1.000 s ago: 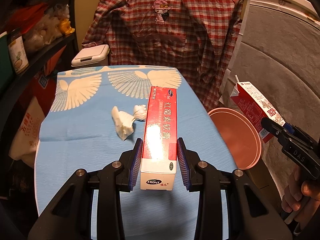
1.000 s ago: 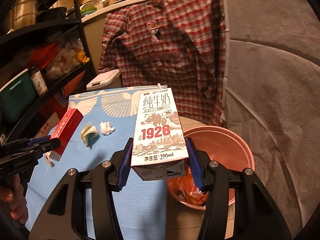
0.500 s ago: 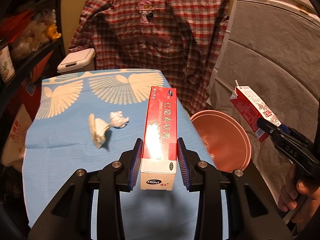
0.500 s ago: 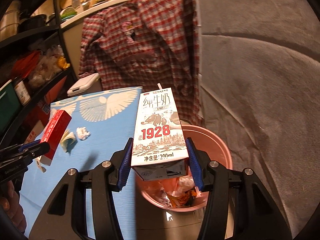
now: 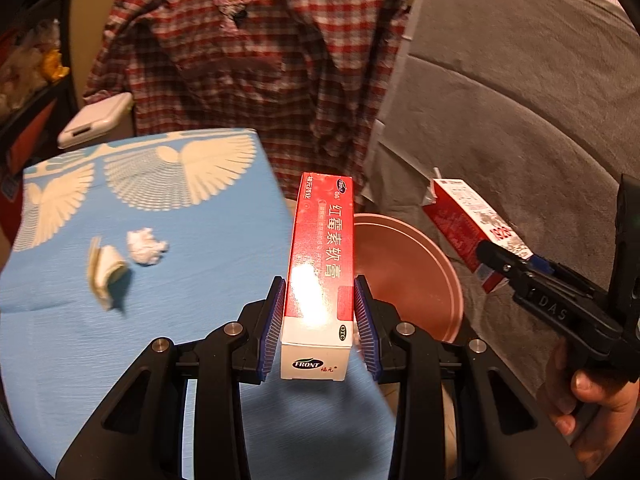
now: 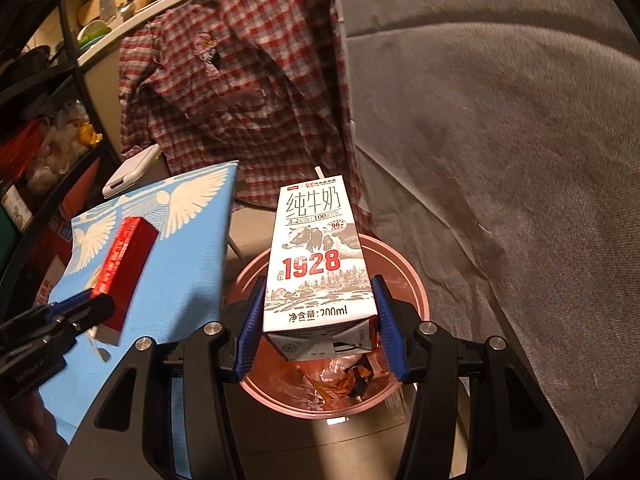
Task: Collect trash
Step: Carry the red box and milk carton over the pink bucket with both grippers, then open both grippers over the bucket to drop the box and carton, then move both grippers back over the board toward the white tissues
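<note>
Left gripper [image 5: 320, 312]: pinching red box [image 5: 322, 256], near tabletop's [image 5: 200, 280] right edge.
Right gripper [image 6: 320, 320]: pinching milk carton [image 6: 318, 256] over bin [image 6: 416, 280].
Left: tissues [image 5: 146, 246] on tabletop.

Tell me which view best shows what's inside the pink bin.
Right wrist: it looks down into the pink bin, showing crumpled wrappers at the bottom below the milk carton. Left wrist shows only its rim and inner wall; no contents visible.
</note>
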Demonstrator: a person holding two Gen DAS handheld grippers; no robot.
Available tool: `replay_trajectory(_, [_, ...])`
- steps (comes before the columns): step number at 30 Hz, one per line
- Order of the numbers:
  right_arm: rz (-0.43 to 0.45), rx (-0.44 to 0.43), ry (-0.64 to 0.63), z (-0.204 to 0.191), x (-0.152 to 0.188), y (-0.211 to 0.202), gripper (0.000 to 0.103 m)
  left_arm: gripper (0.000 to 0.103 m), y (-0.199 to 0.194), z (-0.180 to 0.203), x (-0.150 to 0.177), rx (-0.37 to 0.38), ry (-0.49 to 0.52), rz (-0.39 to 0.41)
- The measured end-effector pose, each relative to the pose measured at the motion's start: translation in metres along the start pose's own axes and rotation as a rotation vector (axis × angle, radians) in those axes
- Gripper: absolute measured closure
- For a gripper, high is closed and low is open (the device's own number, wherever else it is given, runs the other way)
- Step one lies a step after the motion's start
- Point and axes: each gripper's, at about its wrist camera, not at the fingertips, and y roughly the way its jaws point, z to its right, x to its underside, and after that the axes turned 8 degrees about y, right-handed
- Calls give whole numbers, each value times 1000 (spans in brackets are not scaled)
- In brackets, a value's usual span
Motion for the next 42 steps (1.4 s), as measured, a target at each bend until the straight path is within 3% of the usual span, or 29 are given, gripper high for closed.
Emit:
replay_trajectory(9, [-32,25,27,11,-5,20,52,68,49,37,-8,35,29,-65])
replay_trajectory(15, [-52,42,52,19,-8,33,51,68,74,45,-12,46,34,-103])
replay_trajectory(19, [-71,49,64,22,-7,40,46,62,78,42,-13,54,25,-109])
replay_trajectory(27, [-57,39,47,16,-6,37,46,63,63,31,-14,56,19,-87])
replay_trajectory(36, [18,-32,19,-7,-3,11,46,70,20,-2,-11,12,12,-24])
replay_trajectory(42, [64,-89,-3,-35,1,-6,55,73,-10,-43,-4,-41,-29,14])
